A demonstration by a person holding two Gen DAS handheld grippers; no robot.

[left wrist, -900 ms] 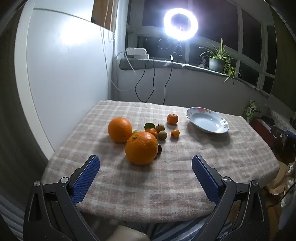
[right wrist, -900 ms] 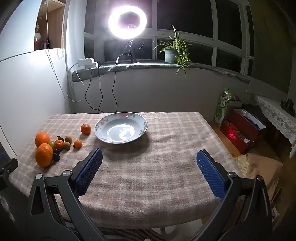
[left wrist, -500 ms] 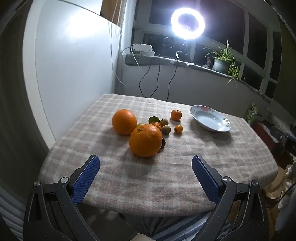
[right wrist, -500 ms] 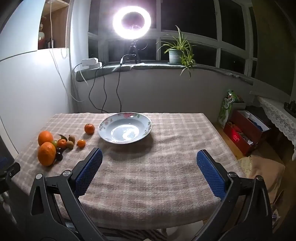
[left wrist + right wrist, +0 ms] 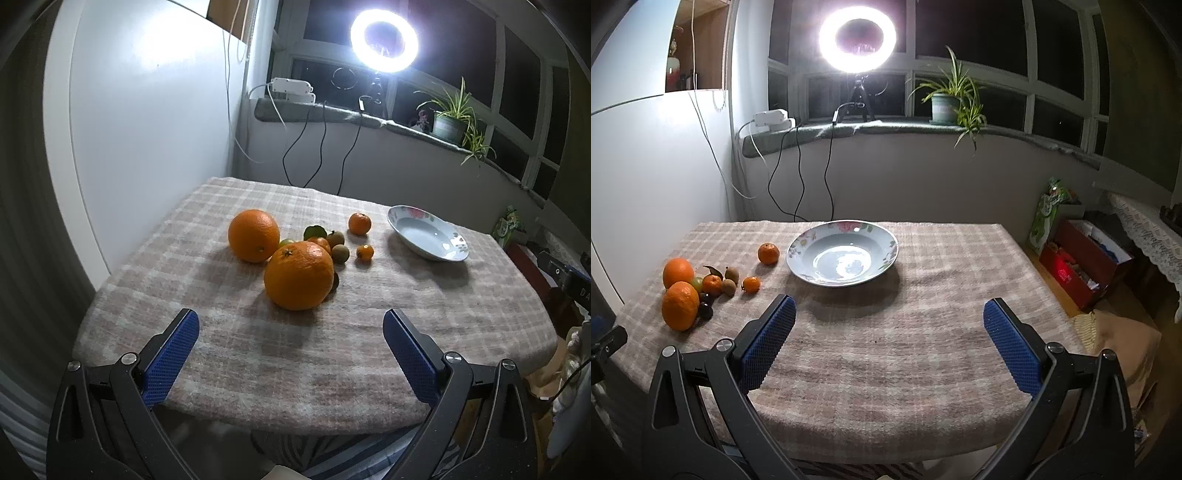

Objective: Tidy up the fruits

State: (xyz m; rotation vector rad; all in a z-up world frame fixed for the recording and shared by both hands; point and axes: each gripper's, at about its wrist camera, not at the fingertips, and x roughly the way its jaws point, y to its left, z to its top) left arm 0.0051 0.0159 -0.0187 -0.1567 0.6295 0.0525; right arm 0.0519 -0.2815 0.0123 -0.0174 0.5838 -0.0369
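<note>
Sitting in a loose huddle on the checked tablecloth [image 5: 258, 362] is the fruit: a big near orange [image 5: 298, 275] up front, a second large orange [image 5: 253, 235] just behind it to the left, and tucked between and behind them a small mandarin [image 5: 319, 243] with a green leaf [image 5: 315, 232], a pale green fruit [image 5: 286, 243] and two brownish kiwis [image 5: 340, 254]. A dark little fruit [image 5: 335, 281] peeks out from against the near orange's right side. Two tangerines stand apart, the tiny one [image 5: 365, 252] just right of the kiwis, the bigger one [image 5: 359, 223] further back, near the plate [image 5: 458, 254]. That flowered plate holds nothing, only a glare of light. Over to the left gripper [image 5: 291, 334]: jaws spread wide, nothing between the blue pads, hovering above the cloth short of the near orange. Right gripper [image 5: 889, 325]: equally wide and holding nothing, pointed at the plate, fruit pile off to its left. Behind it all, a ring light [image 5: 857, 35] blazes on the windowsill beside a potted plant [image 5: 947, 105].
</note>
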